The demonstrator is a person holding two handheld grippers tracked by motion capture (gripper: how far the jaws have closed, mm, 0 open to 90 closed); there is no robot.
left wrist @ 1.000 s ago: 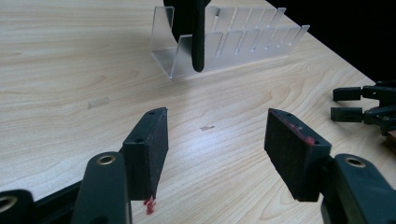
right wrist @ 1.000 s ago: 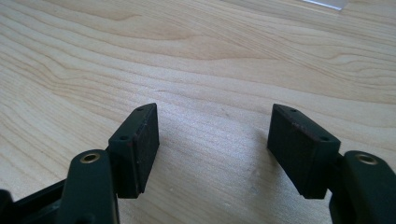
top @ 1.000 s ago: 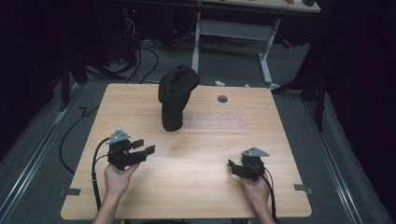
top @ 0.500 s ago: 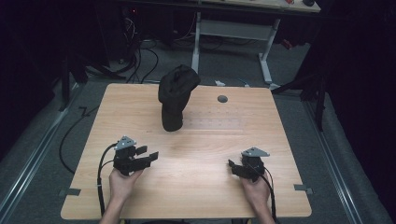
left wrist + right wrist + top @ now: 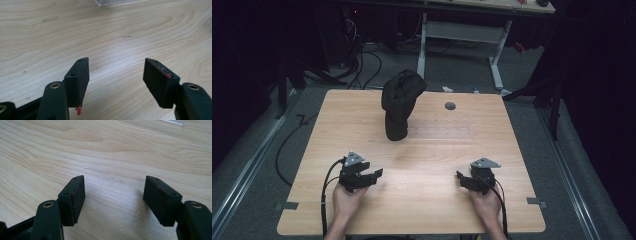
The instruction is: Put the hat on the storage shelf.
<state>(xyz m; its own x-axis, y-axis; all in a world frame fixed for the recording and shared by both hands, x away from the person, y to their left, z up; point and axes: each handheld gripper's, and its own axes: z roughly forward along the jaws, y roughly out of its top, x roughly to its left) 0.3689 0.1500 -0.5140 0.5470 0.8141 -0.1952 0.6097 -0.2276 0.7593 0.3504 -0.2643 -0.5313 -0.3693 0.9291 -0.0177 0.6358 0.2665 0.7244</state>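
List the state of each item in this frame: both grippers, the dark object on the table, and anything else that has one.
Left gripper: jaws open, nothing between them, held low over the near left of the table.
Right gripper: jaws open, nothing between them, held low over the near right.
Black cap: propped upright on a dark stand at the far middle, apart from both grippers.
Table: light wood, with a round hole near the far edge.

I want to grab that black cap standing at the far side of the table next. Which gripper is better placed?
Probably the left gripper. The black cap stands left of the table's middle, nearer it than the right gripper. Both are open and empty.
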